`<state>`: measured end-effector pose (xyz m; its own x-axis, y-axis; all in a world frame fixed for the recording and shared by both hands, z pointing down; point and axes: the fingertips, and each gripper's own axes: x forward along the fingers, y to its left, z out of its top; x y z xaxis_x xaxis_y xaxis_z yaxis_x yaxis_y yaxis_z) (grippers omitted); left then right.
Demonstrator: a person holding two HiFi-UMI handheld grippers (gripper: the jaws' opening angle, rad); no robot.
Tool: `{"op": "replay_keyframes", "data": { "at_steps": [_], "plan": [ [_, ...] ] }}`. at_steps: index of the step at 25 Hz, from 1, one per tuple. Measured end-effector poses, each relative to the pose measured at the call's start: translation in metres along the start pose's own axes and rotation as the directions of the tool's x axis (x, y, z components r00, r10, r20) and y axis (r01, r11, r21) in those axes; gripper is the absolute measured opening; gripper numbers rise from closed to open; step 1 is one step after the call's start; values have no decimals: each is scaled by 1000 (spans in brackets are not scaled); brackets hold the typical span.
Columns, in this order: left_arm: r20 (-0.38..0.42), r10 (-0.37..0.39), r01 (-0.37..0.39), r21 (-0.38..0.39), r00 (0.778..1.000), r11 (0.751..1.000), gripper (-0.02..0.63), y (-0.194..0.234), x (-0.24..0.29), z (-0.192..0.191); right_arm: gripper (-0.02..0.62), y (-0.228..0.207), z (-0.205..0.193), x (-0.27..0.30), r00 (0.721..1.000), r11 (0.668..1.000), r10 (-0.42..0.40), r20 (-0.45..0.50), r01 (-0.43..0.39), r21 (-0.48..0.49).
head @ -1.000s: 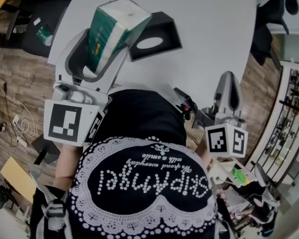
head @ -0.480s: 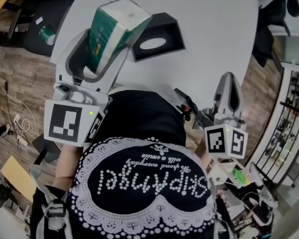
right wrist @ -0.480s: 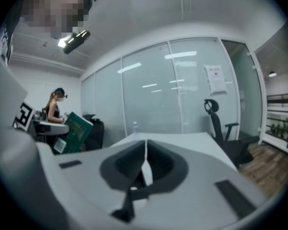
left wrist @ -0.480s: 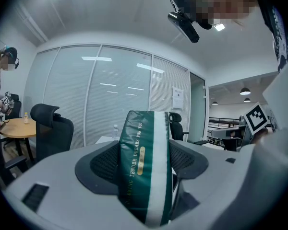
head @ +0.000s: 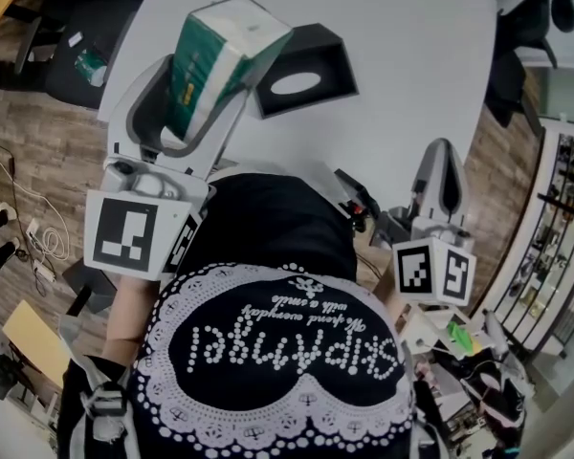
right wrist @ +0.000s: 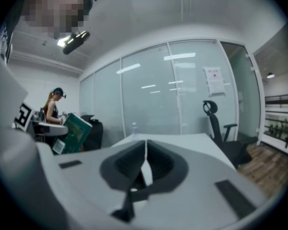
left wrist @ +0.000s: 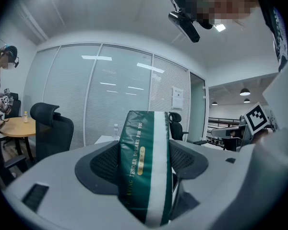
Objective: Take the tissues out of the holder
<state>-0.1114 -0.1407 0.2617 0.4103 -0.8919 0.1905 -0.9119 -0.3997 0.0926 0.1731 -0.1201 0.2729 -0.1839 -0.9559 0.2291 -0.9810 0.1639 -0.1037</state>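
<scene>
A green and white pack of tissues is held up above the white table's near edge, with my left gripper shut on it. In the left gripper view the tissue pack stands upright, clamped between the two grey jaws. The black tissue holder with its oval slot lies on the table just right of the pack. My right gripper hovers at the table's right edge, shut with nothing in it; its jaws meet in the right gripper view, where the tissue pack shows at the left.
The white table stretches away ahead. Black office chairs stand to the left, and another chair is by the glass wall. Cables and a cardboard piece lie on the wooden floor at the left. A person stands far off.
</scene>
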Motion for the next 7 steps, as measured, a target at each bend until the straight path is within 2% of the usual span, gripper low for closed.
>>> {"op": "replay_keyframes", "data": {
  "at_steps": [7],
  "plan": [
    [-10,-2,2,-9,1000,1000,342,0,1,-2,35,-1,0,-1,1000,1000,-9,7,9,4]
  ]
}}
